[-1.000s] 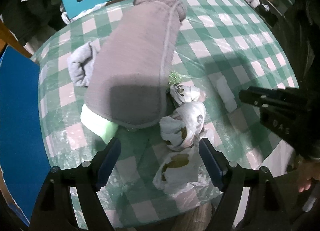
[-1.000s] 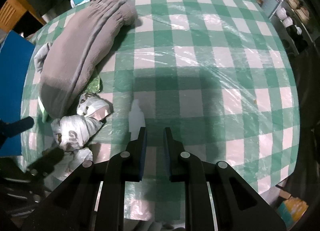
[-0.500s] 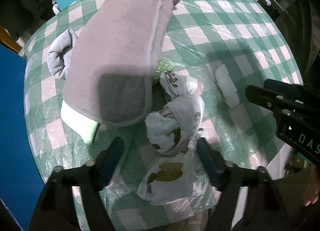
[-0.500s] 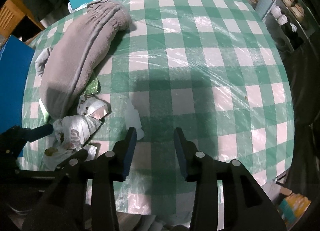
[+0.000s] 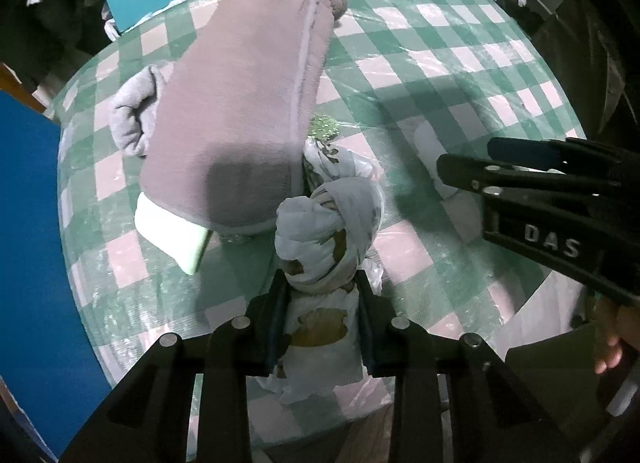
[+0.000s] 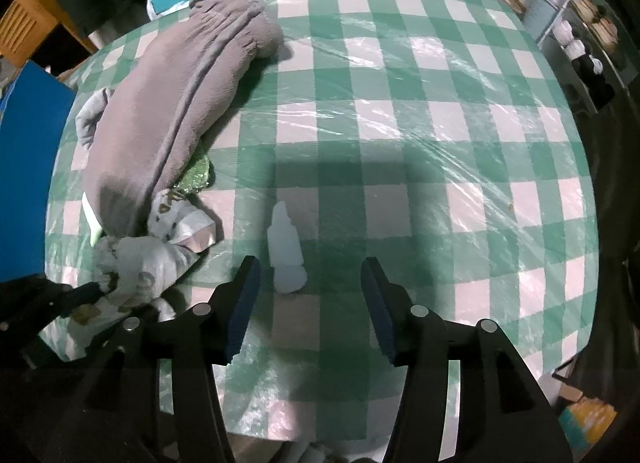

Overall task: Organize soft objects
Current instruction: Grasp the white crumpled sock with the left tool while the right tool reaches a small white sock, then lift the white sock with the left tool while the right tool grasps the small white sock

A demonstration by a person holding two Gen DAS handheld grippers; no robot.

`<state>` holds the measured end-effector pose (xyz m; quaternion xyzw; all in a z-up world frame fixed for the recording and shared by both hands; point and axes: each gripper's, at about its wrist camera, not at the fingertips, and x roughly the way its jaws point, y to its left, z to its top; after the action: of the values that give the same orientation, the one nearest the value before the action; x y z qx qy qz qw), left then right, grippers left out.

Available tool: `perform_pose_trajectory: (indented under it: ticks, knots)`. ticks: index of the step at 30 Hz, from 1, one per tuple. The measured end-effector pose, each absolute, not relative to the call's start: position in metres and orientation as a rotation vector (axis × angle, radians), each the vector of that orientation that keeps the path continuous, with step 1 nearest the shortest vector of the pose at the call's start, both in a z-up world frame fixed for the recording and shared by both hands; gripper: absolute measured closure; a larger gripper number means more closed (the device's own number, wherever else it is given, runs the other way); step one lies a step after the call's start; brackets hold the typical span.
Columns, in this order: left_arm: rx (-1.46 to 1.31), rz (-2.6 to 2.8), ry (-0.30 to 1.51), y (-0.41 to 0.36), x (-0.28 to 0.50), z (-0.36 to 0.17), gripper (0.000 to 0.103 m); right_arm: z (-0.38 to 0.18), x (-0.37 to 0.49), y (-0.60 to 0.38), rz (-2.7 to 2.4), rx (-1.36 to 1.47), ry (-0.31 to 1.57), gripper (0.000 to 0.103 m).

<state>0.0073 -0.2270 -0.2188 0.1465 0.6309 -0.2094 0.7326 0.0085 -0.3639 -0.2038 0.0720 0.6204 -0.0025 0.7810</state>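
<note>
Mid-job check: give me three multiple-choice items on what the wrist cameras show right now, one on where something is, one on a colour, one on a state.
1. Where does the small white bottle lie?
A. On the grey garment
B. On the checked tablecloth just ahead of the right gripper
C. Inside the blue box

2. What colour is the long plush garment?
A. Grey
B. Red
C. Yellow

3. What is between the left gripper's fingers?
A. Nothing
B. The white bottle
C. The knotted white patterned cloth

Answers: 1 B, it rests on the tablecloth just ahead of the right gripper, whose jaws are opening and empty. 2 A, it reads grey in both views. 3 C, the cloth sits between the left gripper, whose jaws are closing on it.
</note>
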Motion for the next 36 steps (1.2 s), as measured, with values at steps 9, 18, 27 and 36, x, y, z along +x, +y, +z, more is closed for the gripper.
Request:
perform_pose_trajectory:
  ticks: [9, 18, 27, 36]
  knots:
    - [0.326, -0.458, 1.364, -0.224, 0.004, -0.207, 0.073, -0.217, 0.024, -0.347, 0.016, 0.086, 1.342, 0.050]
    - [0.310, -0.463, 1.353, -0.217, 0.006, -0.200, 0.074, -0.228, 0.032, -0.340, 0.021, 0.032, 1.371, 0.087]
    - [0.307, -0.464, 1.302, -0.215, 0.002, -0.179, 0.075, -0.206, 0.024, -0.340, 0.011, 0.026, 1.319, 0.087]
    - [0.281, -0.457, 1.240, -0.209, 0.001, -0.150, 0.075, -0.165, 0.010, -0.344, 0.018, 0.039, 1.252, 0.087]
